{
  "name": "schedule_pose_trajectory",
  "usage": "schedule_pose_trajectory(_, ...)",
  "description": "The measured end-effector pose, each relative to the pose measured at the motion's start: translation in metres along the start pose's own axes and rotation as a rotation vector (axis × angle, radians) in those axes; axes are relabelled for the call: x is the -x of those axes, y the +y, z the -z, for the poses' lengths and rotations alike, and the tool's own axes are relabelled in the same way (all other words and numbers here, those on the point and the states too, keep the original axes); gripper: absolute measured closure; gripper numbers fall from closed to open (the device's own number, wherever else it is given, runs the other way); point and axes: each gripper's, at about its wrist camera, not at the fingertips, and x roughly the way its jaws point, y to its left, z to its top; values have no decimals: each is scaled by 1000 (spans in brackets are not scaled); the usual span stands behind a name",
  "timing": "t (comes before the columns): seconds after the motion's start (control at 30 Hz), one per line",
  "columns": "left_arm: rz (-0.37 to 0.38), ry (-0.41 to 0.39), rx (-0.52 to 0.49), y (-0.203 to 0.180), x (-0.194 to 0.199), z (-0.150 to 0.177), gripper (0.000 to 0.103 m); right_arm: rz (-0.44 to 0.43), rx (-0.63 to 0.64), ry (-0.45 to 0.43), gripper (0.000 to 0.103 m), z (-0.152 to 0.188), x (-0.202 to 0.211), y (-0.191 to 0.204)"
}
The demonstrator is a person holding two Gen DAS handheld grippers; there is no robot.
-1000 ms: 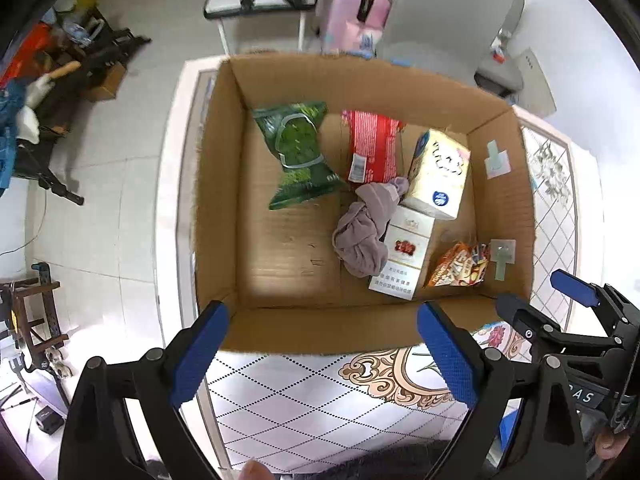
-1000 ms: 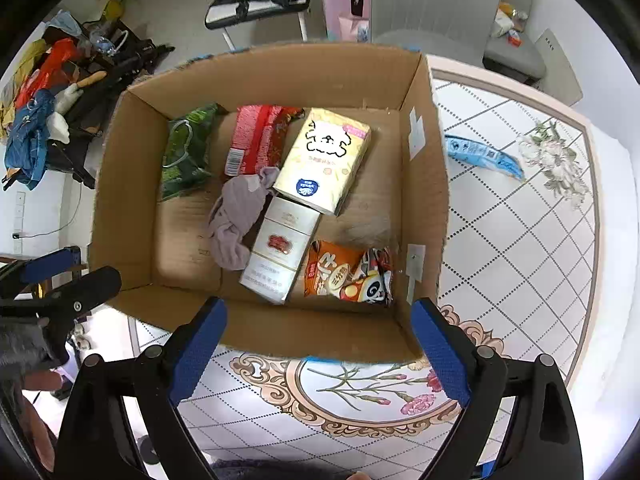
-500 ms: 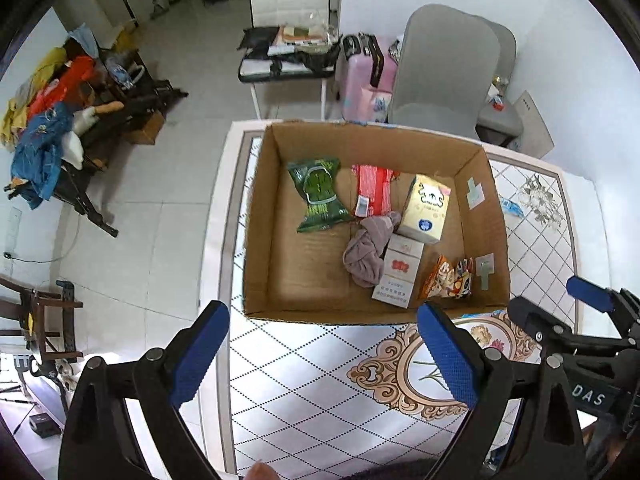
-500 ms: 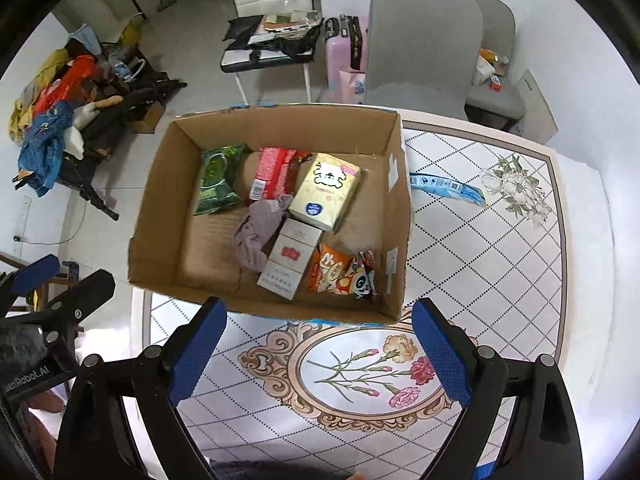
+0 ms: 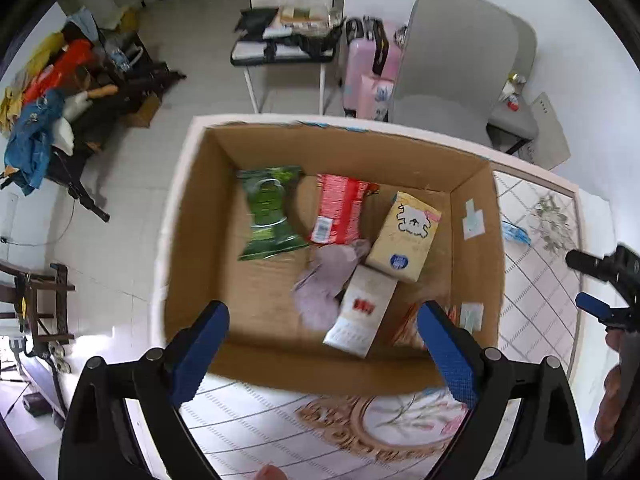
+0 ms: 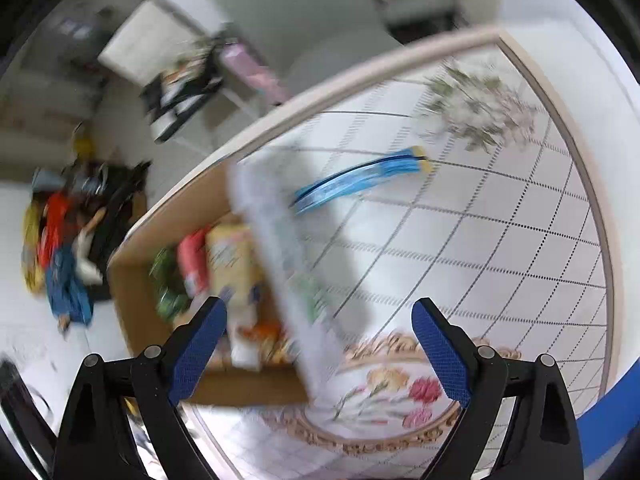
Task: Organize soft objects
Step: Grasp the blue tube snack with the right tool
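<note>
An open cardboard box (image 5: pixel 192 248) stands on the table and holds a green bag (image 5: pixel 268 212), a red packet (image 5: pixel 340 212), a yellow tissue pack (image 5: pixel 408 236), a mauve cloth (image 5: pixel 324 284), a white carton (image 5: pixel 360 316) and an orange snack bag (image 5: pixel 412 324). My left gripper (image 5: pixel 324 352) hovers open over the box's near wall, empty. My right gripper (image 6: pixel 320 348) is open and empty, above the box's right wall (image 6: pixel 280 264); its view is blurred. A blue packet (image 6: pixel 360 184) lies on the tablecloth to the right of the box; it also shows as a blue packet (image 5: pixel 516 234) in the left wrist view.
The patterned tablecloth (image 6: pixel 500 240) stretches right of the box. Beyond the table stand a grey chair (image 5: pixel 460 76), a pink suitcase (image 5: pixel 368 76) and a small loaded table (image 5: pixel 288 44). A pile of clothes (image 5: pixel 44 120) sits on the floor at left. The other gripper (image 5: pixel 604 292) shows at right.
The left gripper has come closer to the box. The right gripper has swung quickly to the right, toward the blue packet on the tablecloth; its view is now motion-blurred.
</note>
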Motion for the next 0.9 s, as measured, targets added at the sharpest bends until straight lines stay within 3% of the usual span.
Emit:
schedule_pose_trajectory(0.13, 3, 71, -8, -23, -45, -25, 7, -22, -163, 93, 7, -58, -56, -31)
schedule_pose_trajectory(0.3, -23, 134, -19, -36, -82, -40, 7, -33, -270, 184, 9, -93, -121, -37)
schedule_pose_trajectory(0.43, -45, 162, -34, -38, -100, -43, 7, -30, -315, 239, 27, -103, -158, -37)
schedule_pose_trajectory(0.5, -51, 169, -39, -37, -106, -43, 7, -17, -333, 219, 30, -107, -163, -35)
schedule_pose_trajectory(0.63, -52, 173, -36, -35, -109, -44, 7, 48, -308, 182, 66, -113, -164, -26)
schedule_pose_trajectory(0.83, -29, 166, -33, -31, -101, -39, 7, 104, -249, 151, 85, -110, -150, -20)
schedule_pose_trajectory(0.9, -23, 156, -39, -31, -95, -37, 7, 109, -235, 130, 86, -110, -136, -19)
